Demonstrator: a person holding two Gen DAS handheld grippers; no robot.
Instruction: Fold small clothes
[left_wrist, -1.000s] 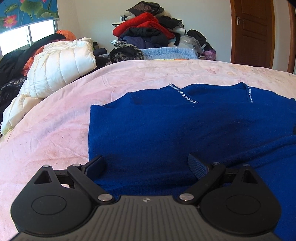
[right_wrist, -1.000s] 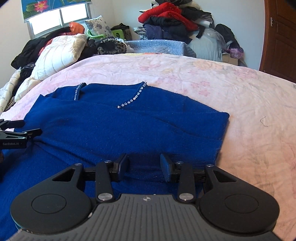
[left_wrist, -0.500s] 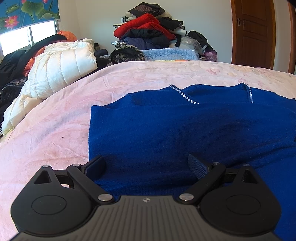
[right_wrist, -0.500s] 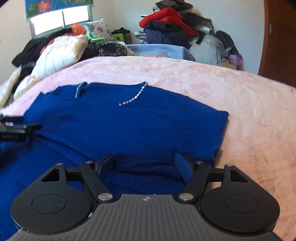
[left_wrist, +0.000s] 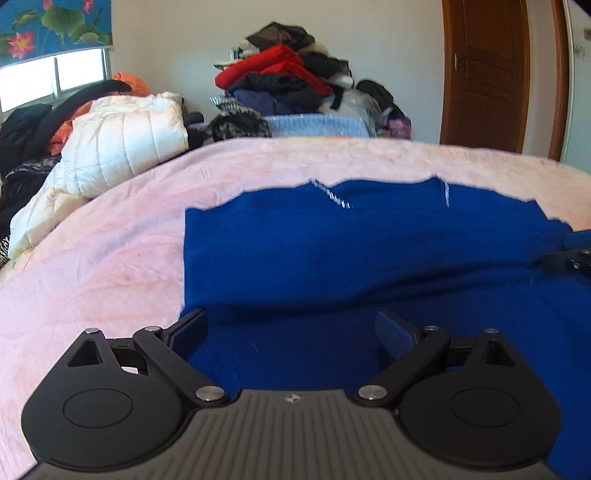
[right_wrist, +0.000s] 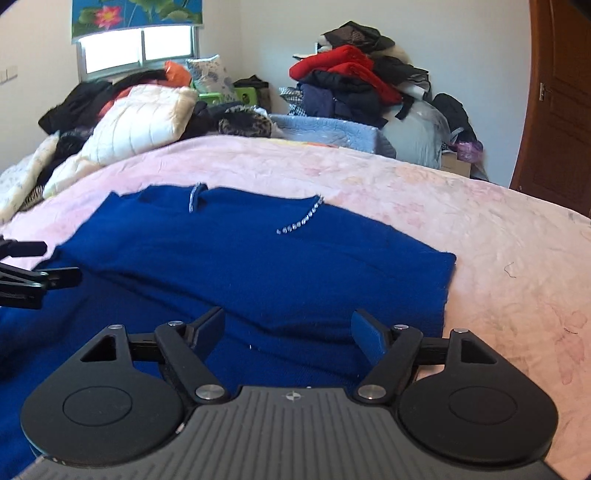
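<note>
1. Blue sweater (right_wrist: 258, 266) lies flat on the pink blanket (right_wrist: 498, 229) that covers the bed, its neckline toward the bed's far edge and its body reaching back under both grippers toward the near edge.
2. A line of small silver beads (right_wrist: 301, 221) trims the neckline – it shows in both wrist views, though blurred in the left one.
3. In the right wrist view the sweater's right side ends in a straight vertical edge, with bare blanket beyond it out to the bed's right edge.
4. A low ridge of cloth crosses the sweater just ahead of both grippers.
5. Left gripper (left_wrist: 291, 332) hangs over the sweater's left side, jaws spread wide; only blue cloth lies below the gap and nothing is pinched.
6. Right gripper (right_wrist: 288, 332) hangs over the sweater near its right edge; its jaws have just been opening and now stand wide apart – nothing between the pads, the cloth lying beneath them.
7. A white puffer jacket (left_wrist: 122, 147) sits at the bed's far left corner.
8. Beyond the far edge a pile of clothes (right_wrist: 354, 81) rises against the wall, red and black on top.
9. A brown wooden door (left_wrist: 484, 74) stands at the right.
</note>
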